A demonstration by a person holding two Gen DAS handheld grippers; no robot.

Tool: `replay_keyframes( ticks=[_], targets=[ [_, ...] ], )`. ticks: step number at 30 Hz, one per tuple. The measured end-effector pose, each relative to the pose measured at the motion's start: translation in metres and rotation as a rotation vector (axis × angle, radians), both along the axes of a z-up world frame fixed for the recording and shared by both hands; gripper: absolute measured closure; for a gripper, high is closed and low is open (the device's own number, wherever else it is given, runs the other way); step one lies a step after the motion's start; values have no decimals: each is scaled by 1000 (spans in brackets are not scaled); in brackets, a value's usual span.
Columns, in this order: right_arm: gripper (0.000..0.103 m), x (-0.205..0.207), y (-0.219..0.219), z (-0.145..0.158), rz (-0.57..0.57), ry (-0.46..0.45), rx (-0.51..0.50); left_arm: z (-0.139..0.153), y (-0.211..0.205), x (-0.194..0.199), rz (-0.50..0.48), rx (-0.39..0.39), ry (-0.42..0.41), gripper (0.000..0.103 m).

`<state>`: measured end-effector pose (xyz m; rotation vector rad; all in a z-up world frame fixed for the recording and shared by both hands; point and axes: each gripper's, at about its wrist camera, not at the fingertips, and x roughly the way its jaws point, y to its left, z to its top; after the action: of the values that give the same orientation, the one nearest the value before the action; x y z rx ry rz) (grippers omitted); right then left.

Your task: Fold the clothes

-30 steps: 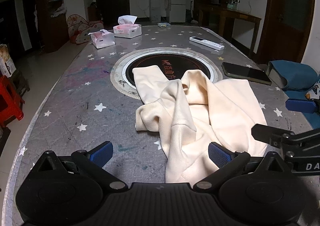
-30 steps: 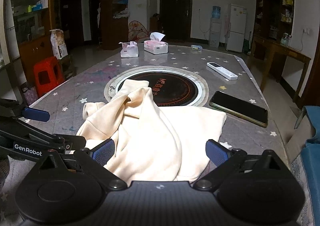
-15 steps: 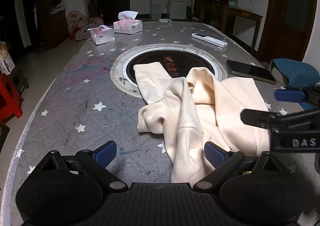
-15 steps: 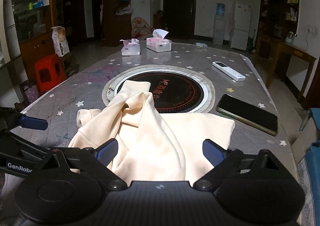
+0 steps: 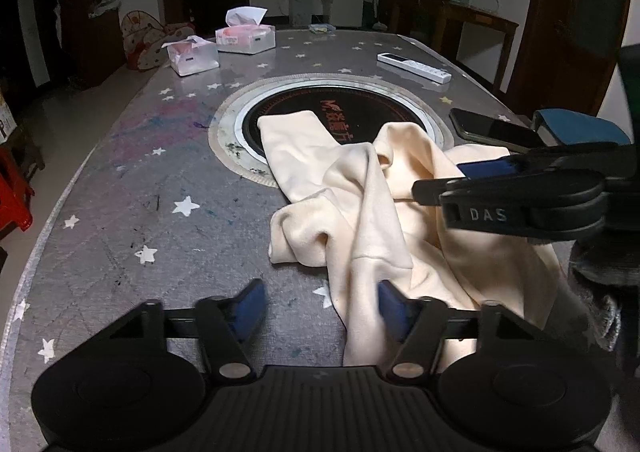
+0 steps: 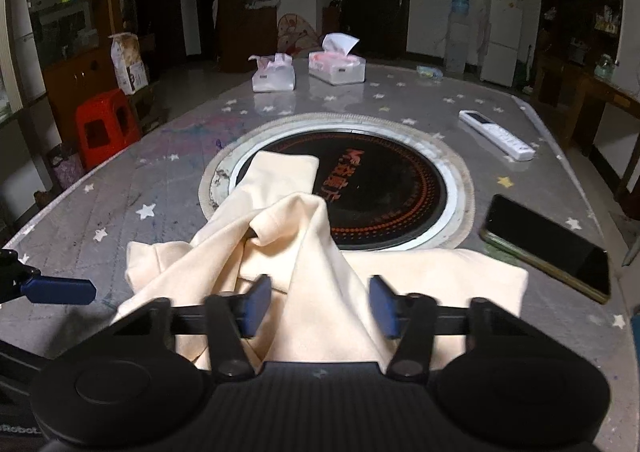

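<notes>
A cream garment (image 5: 372,208) lies crumpled on the grey starred table (image 5: 132,188), one sleeve reaching onto the round black hotplate (image 5: 360,112). My left gripper (image 5: 320,310) is open at the garment's near edge, its right finger against the cloth. My right gripper (image 6: 320,304) is open, its jaws narrower than before, astride a raised fold of the garment (image 6: 304,244). The right gripper also shows from the side in the left wrist view (image 5: 440,180), over the garment's right part.
A black phone (image 6: 548,248) lies right of the garment. A white remote (image 6: 496,134) lies farther back right. Two tissue boxes (image 6: 336,68) stand at the far side. A red stool (image 6: 104,124) stands on the floor to the left.
Both grippers have moved forward onto the garment and their jaws have narrowed. The right gripper has swung left over the cloth. The garment has not moved.
</notes>
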<state>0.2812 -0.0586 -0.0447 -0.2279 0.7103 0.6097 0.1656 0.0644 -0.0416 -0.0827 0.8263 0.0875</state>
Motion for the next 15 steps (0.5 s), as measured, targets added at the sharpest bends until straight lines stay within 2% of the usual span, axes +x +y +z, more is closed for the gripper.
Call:
replay_keyframes(
  ticks=[1, 2, 4, 5, 8, 15],
  targets=[
    [78, 1, 0, -1, -6, 7, -6, -1, 1, 0, -1, -7, 2, 54],
    [88, 2, -1, -2, -10, 10, -9, -1, 1, 0, -5, -15, 3, 63],
    [95, 1, -6, -2, -16, 10, -7, -2, 2, -2, -10, -30, 5, 73],
    [96, -1, -11, 0, -20, 5, -4, -2, 3, -3, -12, -36, 5, 81],
    [97, -6, -27, 7, -41, -15, 9, 1, 3, -7, -14, -49, -2, 92],
    [97, -32, -76, 33, -95, -64, 47, 13, 3, -29, -2, -62, -27, 97]
  ],
)
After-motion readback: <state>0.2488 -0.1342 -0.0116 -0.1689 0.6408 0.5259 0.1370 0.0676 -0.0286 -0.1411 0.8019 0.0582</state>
